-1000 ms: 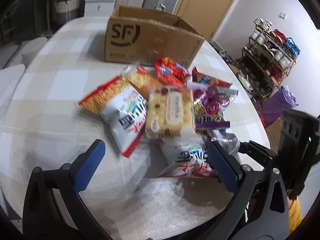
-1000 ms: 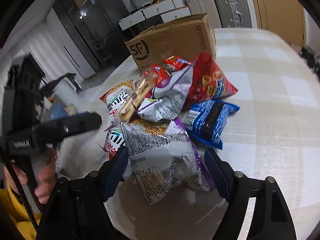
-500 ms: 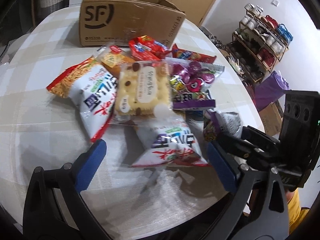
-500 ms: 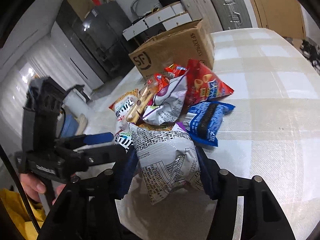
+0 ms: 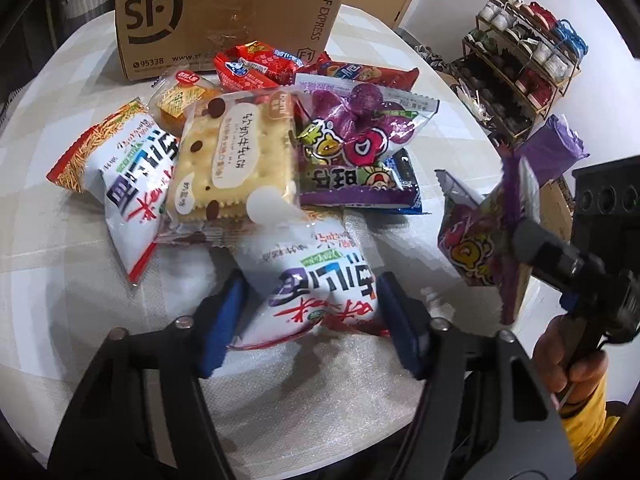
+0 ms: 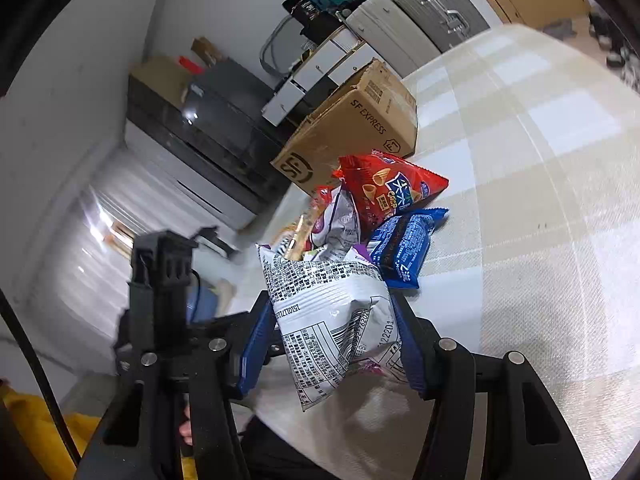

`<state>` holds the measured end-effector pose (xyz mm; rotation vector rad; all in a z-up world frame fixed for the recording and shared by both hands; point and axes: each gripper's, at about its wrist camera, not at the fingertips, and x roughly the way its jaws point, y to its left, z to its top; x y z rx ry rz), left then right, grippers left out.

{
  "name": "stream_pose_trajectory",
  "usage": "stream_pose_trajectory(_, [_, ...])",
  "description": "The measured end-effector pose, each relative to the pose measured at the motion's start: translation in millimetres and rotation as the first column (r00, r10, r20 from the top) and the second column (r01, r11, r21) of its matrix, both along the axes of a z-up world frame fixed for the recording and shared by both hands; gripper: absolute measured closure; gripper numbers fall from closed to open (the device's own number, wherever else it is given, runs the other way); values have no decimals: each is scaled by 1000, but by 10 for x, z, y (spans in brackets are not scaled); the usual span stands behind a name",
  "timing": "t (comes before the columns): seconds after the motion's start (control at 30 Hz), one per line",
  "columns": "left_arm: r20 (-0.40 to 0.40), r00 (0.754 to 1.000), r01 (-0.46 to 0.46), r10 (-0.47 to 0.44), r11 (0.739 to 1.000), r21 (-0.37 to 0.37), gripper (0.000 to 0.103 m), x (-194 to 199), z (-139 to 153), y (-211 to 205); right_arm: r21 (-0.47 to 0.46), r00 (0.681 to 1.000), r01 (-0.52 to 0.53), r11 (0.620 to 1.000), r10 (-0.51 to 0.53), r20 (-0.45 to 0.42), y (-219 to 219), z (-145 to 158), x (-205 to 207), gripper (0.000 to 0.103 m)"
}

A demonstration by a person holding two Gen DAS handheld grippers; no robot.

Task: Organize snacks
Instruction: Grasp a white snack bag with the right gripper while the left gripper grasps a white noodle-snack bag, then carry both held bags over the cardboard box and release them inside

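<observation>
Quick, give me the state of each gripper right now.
Left gripper: closing around the white snack bag on the table; firm grip cannot be told.
Right gripper: shut on the purple snack bag, lifted off the table.

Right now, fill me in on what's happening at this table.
A person is sorting a pile of snacks with two handheld grippers. The right gripper is shut on a purple snack bag, lifted off the table. The left gripper has its fingers on either side of a white noodle-snack packet lying on the table. The other packets are heaped in front of the cardboard box.
</observation>
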<state>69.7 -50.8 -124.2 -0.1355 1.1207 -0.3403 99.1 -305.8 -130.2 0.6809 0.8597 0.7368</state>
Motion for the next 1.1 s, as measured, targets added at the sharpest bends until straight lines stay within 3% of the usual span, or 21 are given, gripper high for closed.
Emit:
stream_pose_trajectory(0.1, [-3,1000,5,-5,1000,-10,49,19,6,-2,78,999,14,997,-12,-36,-110,-65,25,45])
stream_pose_trajectory(0.23, [-4,1000,11,-11,999,-33,55,-29,42,39,54,999,33,998,-31,-27,-145,-12,-4,45])
stream_pose_trajectory(0.7, [49,998,36,-33,997,-66,57,-520,286,332,-5,997,42,999,-42,59,-17,283,-152,45])
stream_pose_trajectory(1.1, [175,984,51,-28,991,-125,57,-911,902,620,-31,985,52,998,-46,165,126,674,-174,45])
